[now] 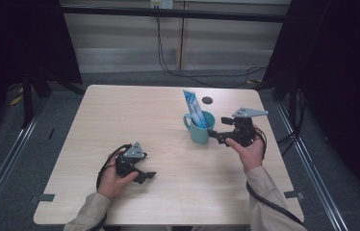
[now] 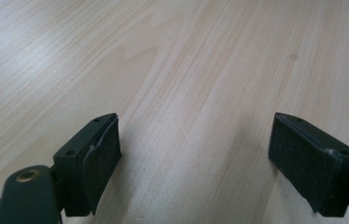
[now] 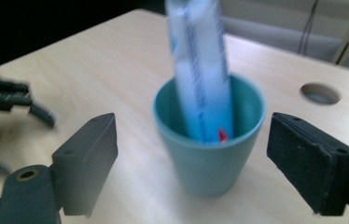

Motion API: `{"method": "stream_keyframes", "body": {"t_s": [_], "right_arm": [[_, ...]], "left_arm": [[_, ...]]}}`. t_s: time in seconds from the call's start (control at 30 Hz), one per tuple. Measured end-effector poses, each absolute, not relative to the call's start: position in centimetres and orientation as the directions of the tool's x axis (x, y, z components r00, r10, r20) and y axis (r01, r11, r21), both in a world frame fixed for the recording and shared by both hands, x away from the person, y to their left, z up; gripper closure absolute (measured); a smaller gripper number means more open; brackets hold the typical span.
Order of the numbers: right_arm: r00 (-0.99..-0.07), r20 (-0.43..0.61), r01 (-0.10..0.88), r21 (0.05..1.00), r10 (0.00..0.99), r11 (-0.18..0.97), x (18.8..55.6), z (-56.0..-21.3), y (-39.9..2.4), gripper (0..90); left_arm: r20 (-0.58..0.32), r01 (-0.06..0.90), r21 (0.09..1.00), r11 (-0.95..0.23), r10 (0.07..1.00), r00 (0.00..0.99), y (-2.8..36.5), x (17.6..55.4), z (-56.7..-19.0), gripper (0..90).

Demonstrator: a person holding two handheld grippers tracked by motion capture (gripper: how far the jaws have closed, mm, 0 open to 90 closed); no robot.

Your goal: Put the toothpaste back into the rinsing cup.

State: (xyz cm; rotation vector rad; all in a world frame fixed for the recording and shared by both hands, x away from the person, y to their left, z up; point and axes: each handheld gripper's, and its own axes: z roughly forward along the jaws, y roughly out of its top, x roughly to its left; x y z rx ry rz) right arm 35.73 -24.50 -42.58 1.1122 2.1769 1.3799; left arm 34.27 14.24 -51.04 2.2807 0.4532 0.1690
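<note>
Blue-white tube standing in teal cup, top cut off and print blurred in right gripper view, long axis near upright, leaning slightly left in high view, right gripper jaws apart just beside cup, left gripper jaws apart over bare table.

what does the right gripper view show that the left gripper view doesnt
Right gripper view alone: a teal cup between its open jaws, a blue and white tube standing in it, a round hole in the tabletop, and the left gripper off to the side, blurred.

Left gripper view alone: nothing extra, just bare wood grain between its jaws.

Both share: the light wooden table and a pair of black jaws spread wide apart.
</note>
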Motion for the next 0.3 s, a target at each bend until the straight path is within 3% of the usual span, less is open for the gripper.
{"method": "stream_keyframes", "body": {"t_s": [0.3], "right_arm": [[-0.658,0.117,0.472,0.834,0.744,0.286,33.8,-46.2,-25.0,13.6]], "left_arm": [[-0.024,0.27,0.733,-0.624,0.373,0.927,14.2,34.3,-51.0,16.4]]}}
